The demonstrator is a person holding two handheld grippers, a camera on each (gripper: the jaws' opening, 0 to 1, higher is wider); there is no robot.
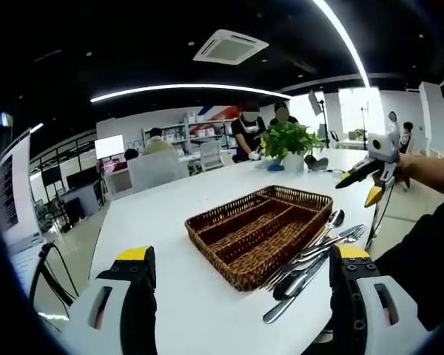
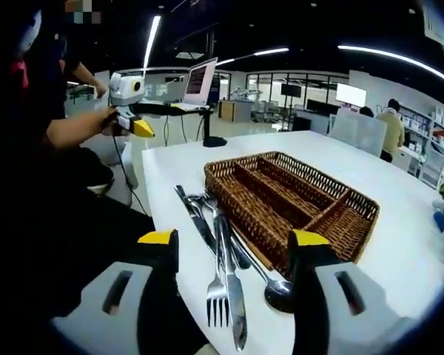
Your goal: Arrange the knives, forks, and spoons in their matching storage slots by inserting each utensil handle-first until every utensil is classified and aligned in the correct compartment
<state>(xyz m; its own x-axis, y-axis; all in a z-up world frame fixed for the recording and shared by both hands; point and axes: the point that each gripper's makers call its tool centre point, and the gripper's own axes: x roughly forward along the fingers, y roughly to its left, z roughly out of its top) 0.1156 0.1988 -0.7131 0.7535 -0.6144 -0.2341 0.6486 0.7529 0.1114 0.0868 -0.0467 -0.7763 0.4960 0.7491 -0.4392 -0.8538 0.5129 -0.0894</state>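
A brown wicker cutlery tray [image 1: 216,255] [image 2: 240,211] lies on the white table, its long slots and one cross slot empty. Beside its long side rests a loose pile of steel utensils [image 1: 311,259]: a knife [image 2: 196,220], a fork [image 2: 217,296] and a spoon [image 2: 278,293] among them. My left gripper [image 1: 243,255] hovers open before the tray's corner, nothing between its jaws. My right gripper [image 2: 233,238] is open just above the pile, also holding nothing. Each gripper also appears in the other view, held in a hand off the table's edge: the right gripper [image 1: 370,181], the left gripper [image 2: 131,111].
A potted plant [image 1: 288,140] stands at the table's far end, with people and chairs behind it. An open laptop [image 2: 198,81] sits on a stand beyond the table corner. The person's dark sleeve [image 2: 66,192] runs along the table edge near the utensils.
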